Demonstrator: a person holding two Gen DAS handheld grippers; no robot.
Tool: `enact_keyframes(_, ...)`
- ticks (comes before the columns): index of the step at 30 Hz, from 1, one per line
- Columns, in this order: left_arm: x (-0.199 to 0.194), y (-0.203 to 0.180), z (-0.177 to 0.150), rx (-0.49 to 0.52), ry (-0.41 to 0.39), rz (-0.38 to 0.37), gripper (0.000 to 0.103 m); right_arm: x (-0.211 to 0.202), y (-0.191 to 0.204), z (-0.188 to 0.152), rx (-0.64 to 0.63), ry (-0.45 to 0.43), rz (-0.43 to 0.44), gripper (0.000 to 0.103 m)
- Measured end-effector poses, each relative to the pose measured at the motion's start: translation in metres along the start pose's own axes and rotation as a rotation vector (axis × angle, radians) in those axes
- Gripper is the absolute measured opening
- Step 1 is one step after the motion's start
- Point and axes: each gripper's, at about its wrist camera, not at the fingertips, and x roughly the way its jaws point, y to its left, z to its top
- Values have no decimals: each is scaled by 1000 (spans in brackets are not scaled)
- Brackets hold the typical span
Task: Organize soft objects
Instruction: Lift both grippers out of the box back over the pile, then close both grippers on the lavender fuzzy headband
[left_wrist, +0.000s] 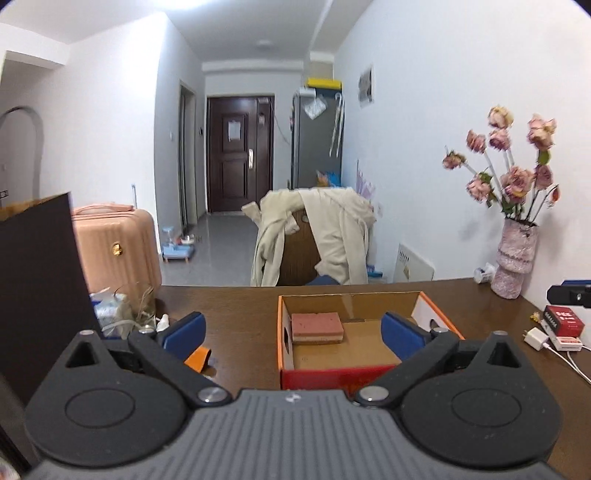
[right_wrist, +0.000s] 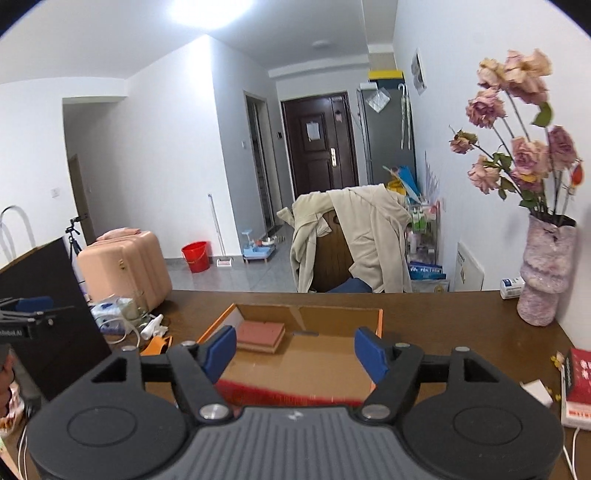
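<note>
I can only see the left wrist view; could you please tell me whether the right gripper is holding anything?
Observer: No. The right gripper is open, with nothing between its blue pads. It points towards the cardboard box.
Operator: Thank you. Is anything on the floor near the pink suitcase that I am missing?
Observer: Yes, a red bucket stands on the floor to the right of the pink suitcase.
Operator: And beside the chair with the coat?
Observer: A wire rack holding bottles stands between the chair and the wall.
</note>
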Motion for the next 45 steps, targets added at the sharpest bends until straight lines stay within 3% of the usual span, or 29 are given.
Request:
enact_keyframes(3, -28, -4, -39, -22, -42, -21, 103, -26, 4, -32, -18, -36, -6, 73)
enact_keyframes(6, -47, -8, -83, -21, -34, -58, 103, -53, 14, -71, -60, -87, -28, 76)
enact_keyframes(8, -59, -14, -109, 19, -49, -36, 103, -69, 23, -99, -97, -132, -55, 85)
enact_keyframes(11, -87, -20, -145, 21, -99, -8, 103, -84, 40, -142, -129, -158, -101, 86)
enact_keyframes(14, -106, -23, -168, -19, -103, -24, 103, -94, 59, -186, -132, -146, -78, 91)
enact_keyframes(16, -108, -30, -171, 35, -88, -66, 103, -101, 70, -213, -121, -152, -66, 98)
enact_keyframes(18, -105, -34, -170, 74, -101, -68, 103, -102, 77, -227, -114, -139, -47, 98)
enact_keyframes(21, -95, -37, -172, 40, -74, -59, 103, -96, 83, -234, -133, -103, -14, 98)
enact_keyframes(30, -57, -53, -185, 23, 23, -95, 103, -72, 61, -243, -48, -56, -64, 92)
enact_keyframes(34, -31, -76, -177, -23, 71, -173, 103, -62, 39, -235, -3, -58, -76, 91)
enact_keyframes(37, -12, -100, -174, -28, 103, -216, 101, -48, 20, -228, 29, -36, -76, 79)
enact_keyframes(42, 21, -136, -172, -38, 180, -302, 68, -21, -15, -218, 109, 24, -40, 67)
enact_keyframes(45, 39, -150, -173, -59, 232, -333, 53, -5, -29, -214, 140, 50, -15, 62)
